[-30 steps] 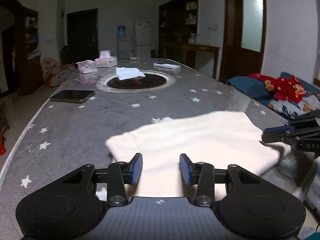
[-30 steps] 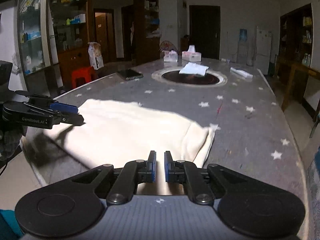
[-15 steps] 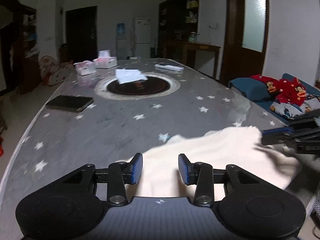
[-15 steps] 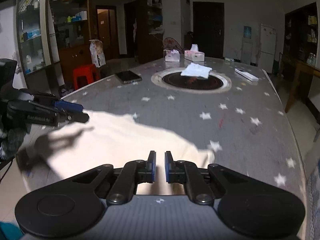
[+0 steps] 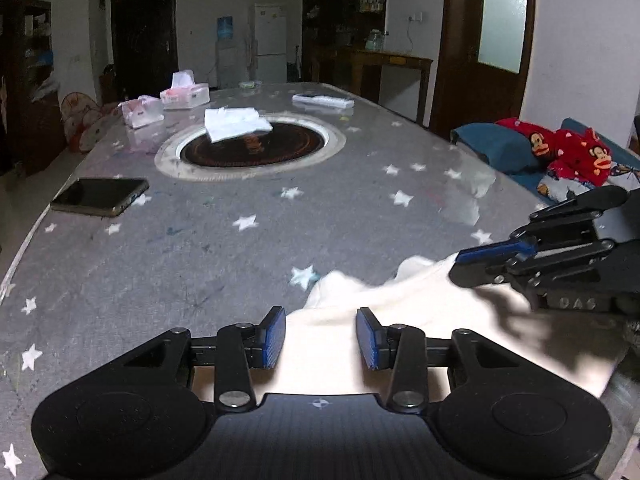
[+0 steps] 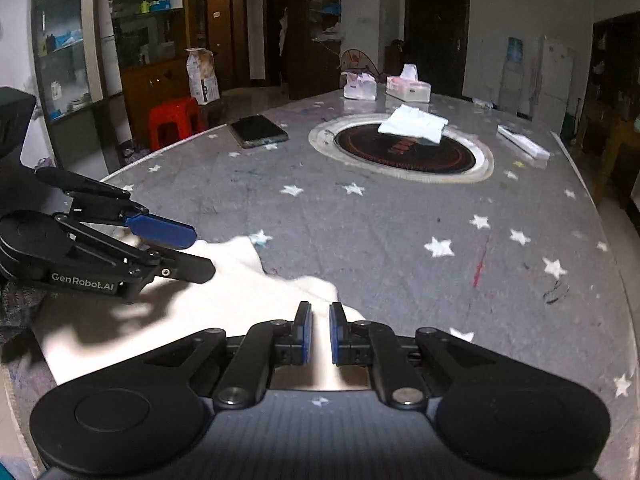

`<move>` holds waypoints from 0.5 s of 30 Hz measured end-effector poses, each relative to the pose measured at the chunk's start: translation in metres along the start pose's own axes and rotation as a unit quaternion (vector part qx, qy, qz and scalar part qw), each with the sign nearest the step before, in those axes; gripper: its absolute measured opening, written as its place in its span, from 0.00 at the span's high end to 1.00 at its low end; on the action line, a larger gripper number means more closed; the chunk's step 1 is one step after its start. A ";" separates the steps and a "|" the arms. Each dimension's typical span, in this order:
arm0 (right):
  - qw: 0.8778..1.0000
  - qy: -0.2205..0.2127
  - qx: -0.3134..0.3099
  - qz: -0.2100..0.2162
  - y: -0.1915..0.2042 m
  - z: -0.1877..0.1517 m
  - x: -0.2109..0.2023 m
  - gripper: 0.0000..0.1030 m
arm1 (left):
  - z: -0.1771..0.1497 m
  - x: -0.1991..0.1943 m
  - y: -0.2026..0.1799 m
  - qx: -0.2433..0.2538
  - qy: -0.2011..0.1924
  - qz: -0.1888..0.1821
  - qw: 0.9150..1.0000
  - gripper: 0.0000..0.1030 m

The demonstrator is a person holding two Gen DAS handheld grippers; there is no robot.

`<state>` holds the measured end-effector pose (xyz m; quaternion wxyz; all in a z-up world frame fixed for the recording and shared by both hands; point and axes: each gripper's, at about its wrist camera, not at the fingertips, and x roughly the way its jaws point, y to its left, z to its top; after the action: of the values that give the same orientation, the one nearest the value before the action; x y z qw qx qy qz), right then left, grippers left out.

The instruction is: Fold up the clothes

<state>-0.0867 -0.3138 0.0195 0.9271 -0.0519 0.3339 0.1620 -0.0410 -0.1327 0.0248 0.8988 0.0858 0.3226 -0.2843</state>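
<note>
While the cream garment (image 5: 404, 320) lies bunched at the near edge of the table, the fold is judged to be in its early, gathering stage.

Garment position: crumpled on the near edge of the star-print tablecloth (image 5: 248, 240), partly under both tools.
Left gripper (image 5: 321, 337): fingers spread wide above the cloth; nothing held.
Right gripper (image 6: 321, 332): fingers nearly together with a slim gap; cloth shows in the gap, but whether it is pinched cannot be told.
Step in hand: drawing the garment toward the near edge for laying out, as judged from its bunched state.
Next move: spread the cloth flat, then take a clean edge or corner with each tool; the soft fabric will likely sag and slide on the smooth cover.
Surface: long table with a round dark inset hob (image 5: 252, 148) at its centre.
Other items: smartphone (image 5: 100, 196), folded white cloth (image 5: 236, 122) on the hob, two tissue packs (image 5: 184, 94), remote control (image 5: 323, 100).
Room: dim; dark wooden cabinets, doors, a white refrigerator (image 5: 270, 36), a red stool (image 6: 174, 120), red monkey-print bedding (image 5: 568, 148).
</note>
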 end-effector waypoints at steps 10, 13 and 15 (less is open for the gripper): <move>0.999 0.017 -0.029 0.009 0.018 0.011 0.021 0.93 | 0.008 0.017 -0.006 -0.005 0.014 0.017 1.000 0.56; 0.999 0.008 -0.034 0.007 0.021 0.015 0.013 0.93 | 0.008 0.017 -0.006 -0.003 0.012 0.020 1.000 0.56; 0.999 0.007 -0.039 0.011 0.024 0.015 0.012 0.92 | 0.007 0.019 -0.007 -0.002 0.012 0.024 1.000 0.56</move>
<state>-0.0771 -0.2844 0.0234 0.9201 -0.0852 0.3348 0.1844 -0.0292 -0.1490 0.0187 0.9015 0.0952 0.3317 -0.2613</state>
